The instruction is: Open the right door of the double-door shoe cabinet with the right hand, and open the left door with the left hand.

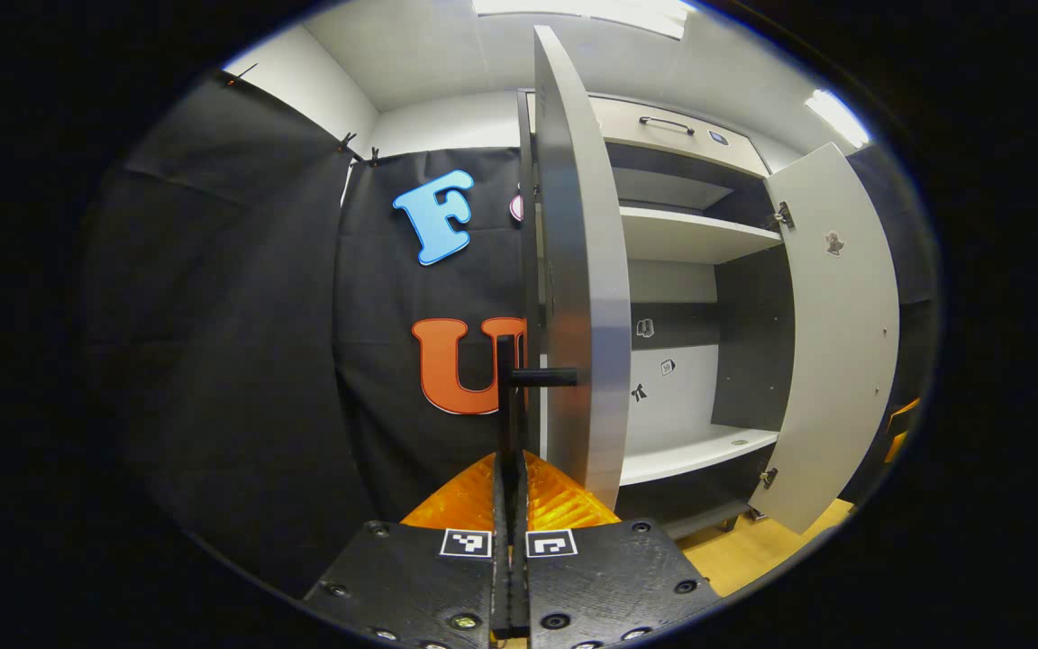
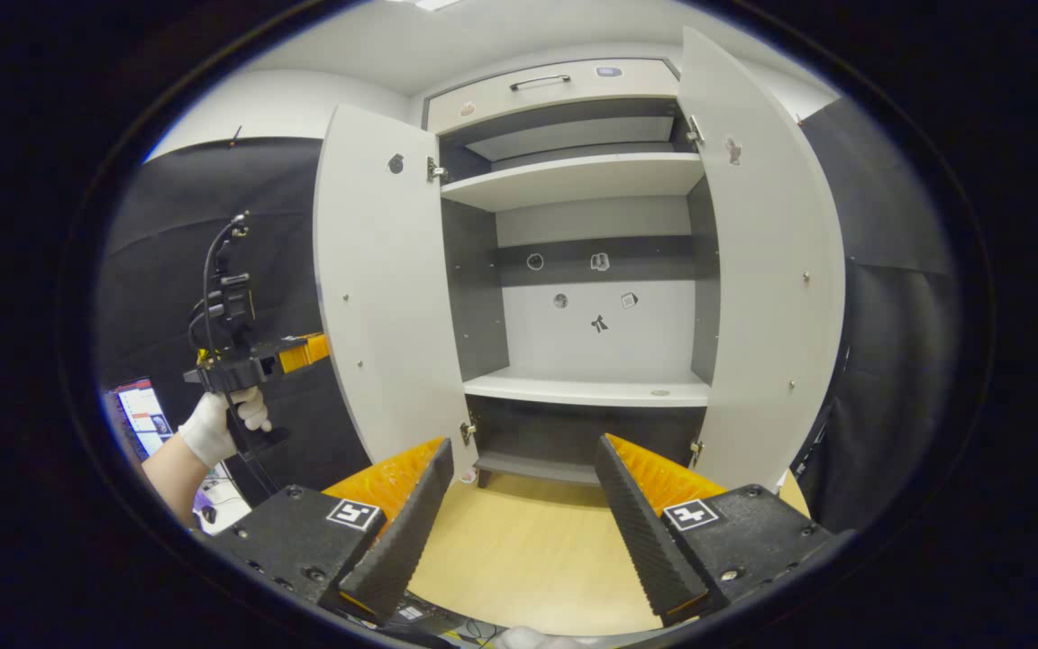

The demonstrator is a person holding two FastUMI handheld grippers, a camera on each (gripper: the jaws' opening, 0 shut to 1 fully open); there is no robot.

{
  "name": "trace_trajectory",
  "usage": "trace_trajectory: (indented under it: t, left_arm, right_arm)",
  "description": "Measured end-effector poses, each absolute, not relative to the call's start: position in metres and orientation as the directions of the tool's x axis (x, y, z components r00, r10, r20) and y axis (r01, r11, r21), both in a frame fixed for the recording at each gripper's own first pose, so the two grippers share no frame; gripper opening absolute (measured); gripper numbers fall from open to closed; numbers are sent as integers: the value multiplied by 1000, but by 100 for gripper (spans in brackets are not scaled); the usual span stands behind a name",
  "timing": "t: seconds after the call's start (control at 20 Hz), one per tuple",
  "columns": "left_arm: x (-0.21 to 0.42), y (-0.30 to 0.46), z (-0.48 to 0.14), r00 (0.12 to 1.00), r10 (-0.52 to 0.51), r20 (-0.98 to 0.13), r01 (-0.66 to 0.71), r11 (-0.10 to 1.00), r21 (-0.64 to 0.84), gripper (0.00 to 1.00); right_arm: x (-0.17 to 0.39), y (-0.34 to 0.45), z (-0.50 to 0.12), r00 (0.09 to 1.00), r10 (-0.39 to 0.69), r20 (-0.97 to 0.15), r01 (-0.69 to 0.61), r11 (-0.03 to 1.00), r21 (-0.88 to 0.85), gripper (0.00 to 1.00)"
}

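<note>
The shoe cabinet (image 2: 587,388) stands with both doors swung wide, its shelves bare. In the left gripper view the left door (image 1: 578,270) shows edge-on, and my left gripper (image 1: 510,464) is shut on its black bar handle (image 1: 506,388). The right door (image 1: 834,333) hangs open farther off. In the right gripper view my right gripper (image 2: 523,505) is open in front of the cabinet, touching nothing, between the left door (image 2: 384,288) and the right door (image 2: 762,270). A gloved hand (image 2: 217,424) holds the left gripper (image 2: 253,361) at the left door's outer face.
A drawer with a dark handle (image 2: 541,81) sits above the shelves. Light wooden floor (image 2: 528,550) lies before the cabinet. Black cloth walls (image 1: 240,315) close in on both sides. A lit screen (image 2: 145,419) shows low on the left.
</note>
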State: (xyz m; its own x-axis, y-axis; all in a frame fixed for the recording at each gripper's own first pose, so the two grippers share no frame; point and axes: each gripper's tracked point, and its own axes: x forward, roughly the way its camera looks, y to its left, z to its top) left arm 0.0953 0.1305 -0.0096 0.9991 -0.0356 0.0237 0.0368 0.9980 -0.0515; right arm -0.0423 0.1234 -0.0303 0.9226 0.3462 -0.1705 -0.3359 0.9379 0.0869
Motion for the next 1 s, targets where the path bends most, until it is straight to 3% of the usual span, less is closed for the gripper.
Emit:
trace_trajectory:
  t: [0.2, 0.35, 0.55, 0.6, 0.65, 1.0]
  left_arm:
    - [93, 131, -12, 999, -35, 10, 36, 998, -52, 0]
    - [86, 140, -18, 1000, 6, -6, -6, 1000, -25, 9]
    - [71, 163, -28, 996, 90, -17, -91, 995, -51, 65]
    - [66, 167, -32, 993, 116, -19, -118, 991, -70, 72]
    - [59, 174, -35, 989, 148, -17, -149, 986, -80, 96]
    - [30, 171, -43, 979, 198, -51, -202, 977, -72, 94]
  right_arm:
    - [-41, 119, -29, 924, 342, -168, -331, 939, 88, 99]
    - [-38, 114, -28, 926, 338, -168, -327, 941, 91, 99]
    - [-32, 105, -27, 931, 325, -165, -314, 945, 91, 97]
    - [-30, 101, -27, 935, 315, -164, -305, 948, 89, 99]
    - [-26, 95, -25, 940, 302, -160, -291, 952, 89, 99]
    - [-11, 83, -8, 953, 277, -120, -267, 959, 91, 97]
